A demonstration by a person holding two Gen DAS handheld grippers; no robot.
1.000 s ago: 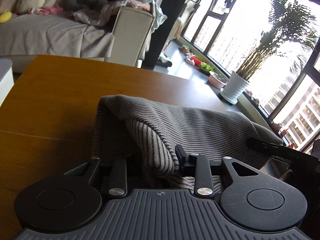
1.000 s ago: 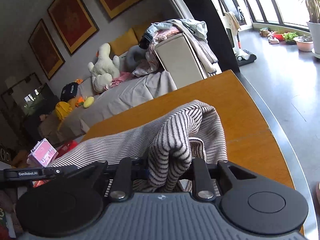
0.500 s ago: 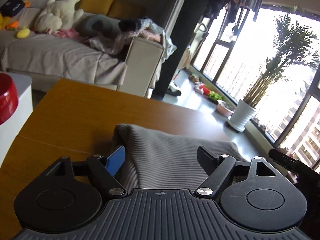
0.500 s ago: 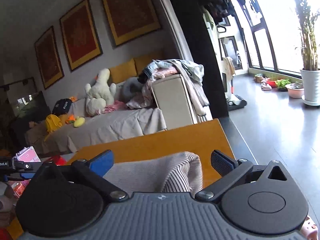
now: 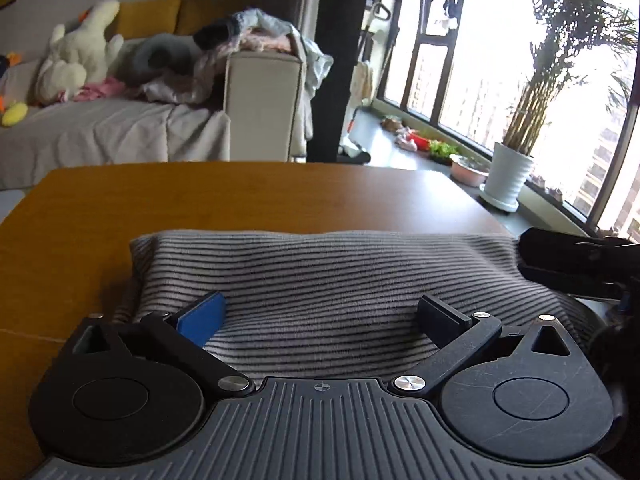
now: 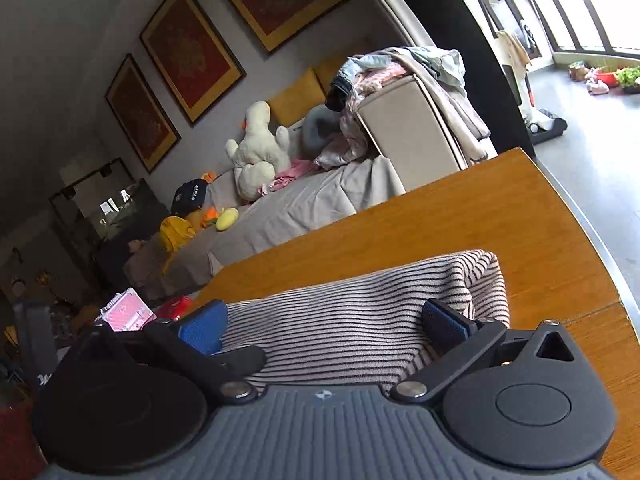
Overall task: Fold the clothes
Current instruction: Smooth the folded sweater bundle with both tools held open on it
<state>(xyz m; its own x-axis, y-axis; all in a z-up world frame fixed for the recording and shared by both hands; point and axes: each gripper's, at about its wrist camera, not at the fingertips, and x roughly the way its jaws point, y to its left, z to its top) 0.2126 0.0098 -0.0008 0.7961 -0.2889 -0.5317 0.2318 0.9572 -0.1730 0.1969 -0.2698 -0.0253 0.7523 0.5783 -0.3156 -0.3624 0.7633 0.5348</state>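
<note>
Where it lies, striped garment (image 5: 340, 280) looks folded.

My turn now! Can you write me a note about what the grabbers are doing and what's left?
Left gripper: open, holding nothing, above the striped top.
Right gripper: open, holding nothing, above the same top.
Top: lies folded on the table, one folded edge facing away from you.
Done: this fold is laid down and released.
Left: maybe another fold or a smoothing. More clothes are piled on the sofa arm.
</note>
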